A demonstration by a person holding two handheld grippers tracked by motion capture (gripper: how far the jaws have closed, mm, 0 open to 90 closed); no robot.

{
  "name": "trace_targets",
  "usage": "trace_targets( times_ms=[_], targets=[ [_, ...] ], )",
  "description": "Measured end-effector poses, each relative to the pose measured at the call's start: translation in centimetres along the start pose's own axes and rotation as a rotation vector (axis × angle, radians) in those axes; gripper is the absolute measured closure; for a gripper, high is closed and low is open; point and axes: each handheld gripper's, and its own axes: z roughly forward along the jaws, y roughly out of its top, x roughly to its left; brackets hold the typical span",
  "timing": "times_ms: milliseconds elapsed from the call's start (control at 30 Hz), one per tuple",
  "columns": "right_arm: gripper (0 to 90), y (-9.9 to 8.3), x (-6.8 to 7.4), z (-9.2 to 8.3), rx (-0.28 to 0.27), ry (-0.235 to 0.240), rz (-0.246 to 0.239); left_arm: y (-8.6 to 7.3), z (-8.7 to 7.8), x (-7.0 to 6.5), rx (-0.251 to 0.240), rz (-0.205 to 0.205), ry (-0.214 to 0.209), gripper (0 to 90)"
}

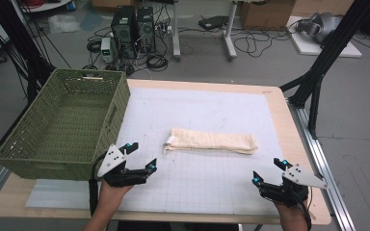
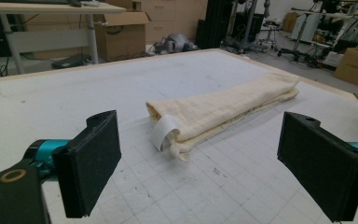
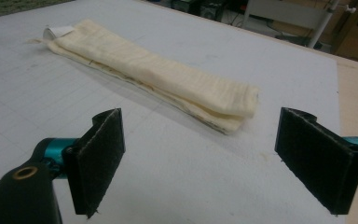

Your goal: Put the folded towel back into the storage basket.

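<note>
1. A folded cream towel [image 1: 211,141] lies flat mid-desk on the gridded mat [image 1: 212,192], its white label [image 2: 162,131] at the end nearer the green basket [image 1: 62,126].
2. The left tool [image 1: 141,158] and right tool [image 1: 268,172] hover near the desk's front edge, jaws spread, holding nothing.
3. Likely best: pinch each end low, catching all layers.
4. Open mat surrounds the towel; the basket stands well left.

Ahead of both tongs the gridded mat [image 1: 212,183] lies bare up to the folded towel [image 1: 212,141], which crosses between them. The green basket [image 1: 62,125] walls off the tabletop [image 1: 289,125] just beside the left tongs [image 1: 141,157]; the right tongs [image 1: 269,170] have open room around them.
</note>
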Motion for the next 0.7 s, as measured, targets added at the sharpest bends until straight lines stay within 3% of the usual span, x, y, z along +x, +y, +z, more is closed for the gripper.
trace_targets(
  times_ms=[367,500,567,700],
  targets=[
    [14.4,-0.67,-0.66,-0.33,0.005,-0.001,0.024,-0.12,0.59,0.28,0.012,-0.007,0.008,13.4],
    [15.3,-0.81,-0.64,-0.05,0.056,0.059,0.086,-0.11,0.42,0.09,0.025,-0.012,-0.014,15.5],
    [15.3,-0.89,-0.55,0.25,0.086,0.051,0.094,-0.11,0.39,0.03,0.034,-0.009,-0.024,16.0],
    [14.6,-0.64,-0.50,0.17,0.060,0.023,0.058,-0.18,0.56,-0.16,0.052,-0.010,-0.028,15.9]
  ],
)
